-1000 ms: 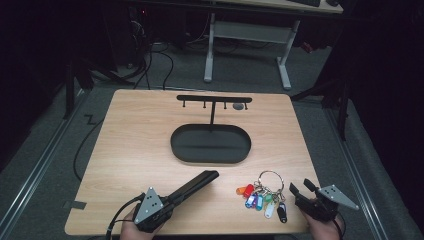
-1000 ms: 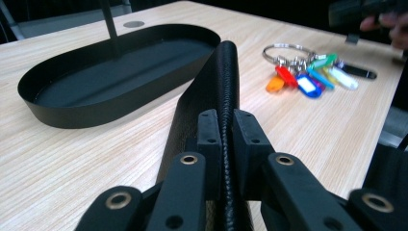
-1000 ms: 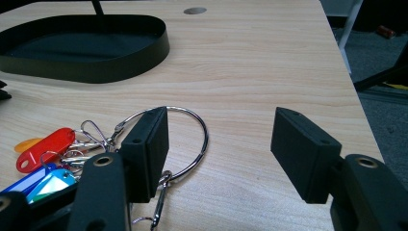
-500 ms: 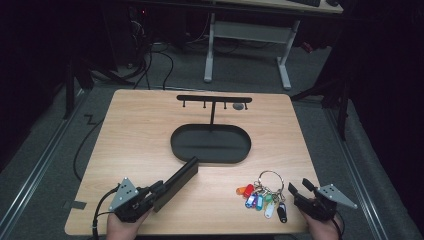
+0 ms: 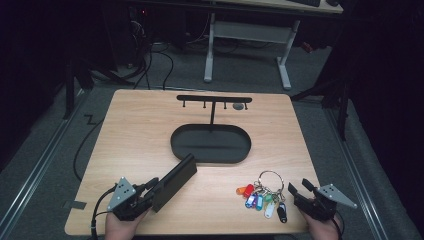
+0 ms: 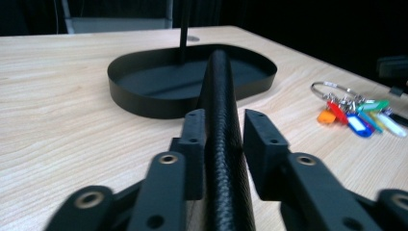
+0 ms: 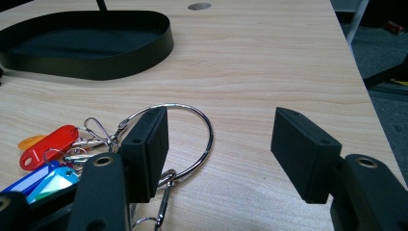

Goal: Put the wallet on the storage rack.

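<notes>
The left gripper [image 5: 150, 192] was clamped on a black wallet [image 5: 174, 181], its jaws pressed to both faces of the textured leather, as the left gripper view showed [image 6: 223, 144]. Over the last second the wallet had swung: its far end, which had pointed past the tray [image 5: 210, 156] toward the keys [image 5: 262, 196], now sat just short of the tray's near-left rim, and the hand had drawn back toward the bench's [image 5: 130, 130] near-left corner. That suggests the wallet was being lined up to go into the tray, with the drop not yet made.

The right gripper [image 5: 299, 190] had stayed beside the keys, on the side away from the tray, jaws wide apart and holding nothing. In the right gripper view [image 7: 219, 144] the big key ring [image 7: 192, 139] lay on the bench between and just ahead of the jaws, untouched. The keys looked like the next pickup, probably for the hook bar [image 5: 214, 98] standing behind the tray.
</notes>
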Motion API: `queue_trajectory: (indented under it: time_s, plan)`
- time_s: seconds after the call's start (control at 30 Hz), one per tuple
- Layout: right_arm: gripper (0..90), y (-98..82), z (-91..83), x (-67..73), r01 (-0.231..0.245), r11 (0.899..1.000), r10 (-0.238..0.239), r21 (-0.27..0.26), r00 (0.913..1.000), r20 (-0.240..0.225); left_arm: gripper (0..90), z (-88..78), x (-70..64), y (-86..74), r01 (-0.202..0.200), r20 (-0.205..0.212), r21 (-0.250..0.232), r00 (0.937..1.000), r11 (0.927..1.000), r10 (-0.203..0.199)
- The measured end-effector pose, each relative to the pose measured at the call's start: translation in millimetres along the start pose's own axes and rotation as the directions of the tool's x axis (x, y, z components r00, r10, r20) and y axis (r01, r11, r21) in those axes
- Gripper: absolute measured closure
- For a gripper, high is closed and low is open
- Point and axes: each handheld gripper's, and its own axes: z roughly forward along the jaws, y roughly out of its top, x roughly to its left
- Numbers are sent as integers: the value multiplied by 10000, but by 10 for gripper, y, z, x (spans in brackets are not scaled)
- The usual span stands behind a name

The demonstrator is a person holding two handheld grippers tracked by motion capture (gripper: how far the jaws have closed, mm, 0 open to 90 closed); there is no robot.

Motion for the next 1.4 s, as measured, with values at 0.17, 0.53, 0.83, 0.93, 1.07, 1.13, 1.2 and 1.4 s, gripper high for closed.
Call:
queue_trajectory:
  time_s: [0.17, 0.53, 0.83, 0.93, 1.07, 1.13, 1.2, 1.4]
  plan:
    - [385, -1, 1, 2, 7, 10000, -7, 9, 10000, -19, 597, 25, -52, 14, -349, -10, 96, 9994, 9993, 349]
    - [384, -4, -3, -13, -42, 10000, 42, 5, 9999, -97, 523, 90, -148, 32, -1503, -354, 866, 9875, 9848, 1538]
    - [382, 25, 71, 39, -82, 9999, 89, 100, 9975, -706, 443, 169, -256, 32, -2059, -713, 2093, 9718, 9559, 2249]
    - [382, 27, 80, 46, -161, 9998, 172, 140, 9967, -794, 438, 180, -278, 74, -2170, -873, 2331, 9662, 9479, 2427]
    - [382, 27, 92, 33, -191, 9998, 200, 104, 9953, -945, 439, 197, -250, 174, -1892, -987, 2855, 9693, 9395, 2252]
    - [382, 24, 98, 24, -236, 9996, 249, 132, 9946, -1011, 414, 214, -238, 203, -1781, -951, 3177, 9713, 9313, 2182]
    - [382, 23, 100, 23, -197, 9997, 211, 144, 9945, -1024, 411, 228, -251, 225, -1927, -868, 3442, 9680, 9189, 2355]
    - [383, 36, 73, 11, -32, 10000, 32, -3, 9954, -953, 405, 257, -275, 289, -2288, -746, 3994, 9570, 8878, 2803]
